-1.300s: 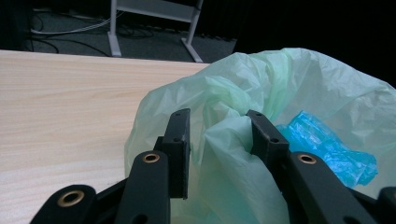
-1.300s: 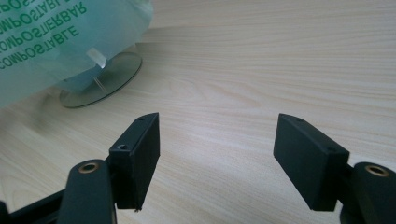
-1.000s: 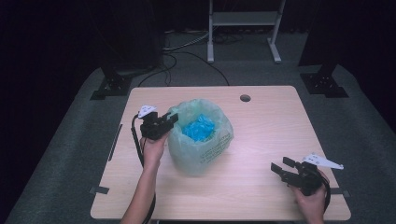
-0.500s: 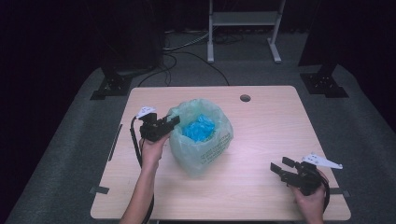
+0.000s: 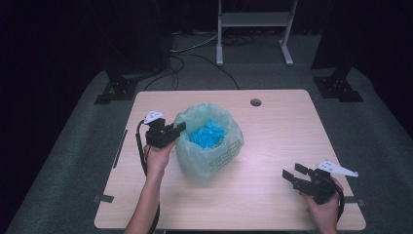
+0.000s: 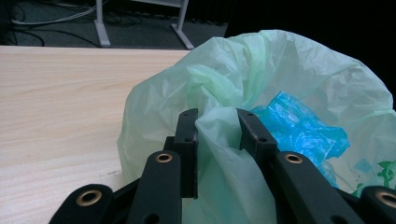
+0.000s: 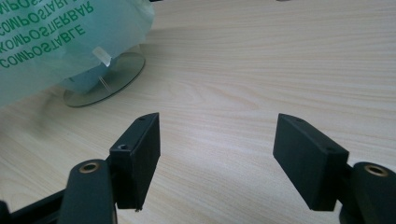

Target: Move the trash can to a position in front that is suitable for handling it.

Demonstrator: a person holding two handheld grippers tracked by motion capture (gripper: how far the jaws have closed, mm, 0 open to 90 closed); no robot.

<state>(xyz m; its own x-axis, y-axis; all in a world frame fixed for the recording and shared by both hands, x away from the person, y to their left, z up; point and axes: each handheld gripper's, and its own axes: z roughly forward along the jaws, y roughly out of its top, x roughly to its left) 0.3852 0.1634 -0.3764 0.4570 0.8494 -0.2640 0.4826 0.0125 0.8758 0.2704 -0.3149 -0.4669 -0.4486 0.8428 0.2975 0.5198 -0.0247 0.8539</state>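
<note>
On table (image 5: 272, 146): one bag (image 5: 210, 146), two tongs.

Light wooden table (image 5: 272, 146) sitting on grey carpet (image 5: 68, 161); white metal stand (image 5: 253, 22) and black cables (image 5: 195, 51) lying beyond; small hole (image 5: 255, 102) showing near far edge.

High view: fixed above the person's side, facing forward and down, far enough to take in the whole table (image 5: 272, 146). Left gripper view: very close, looking along its jaws, the green bag (image 6: 261, 88) bunched between the fingertips. Right gripper view: low over the tabletop; the same bag (image 7: 60, 42) lies beyond and left of its fingers.
</note>
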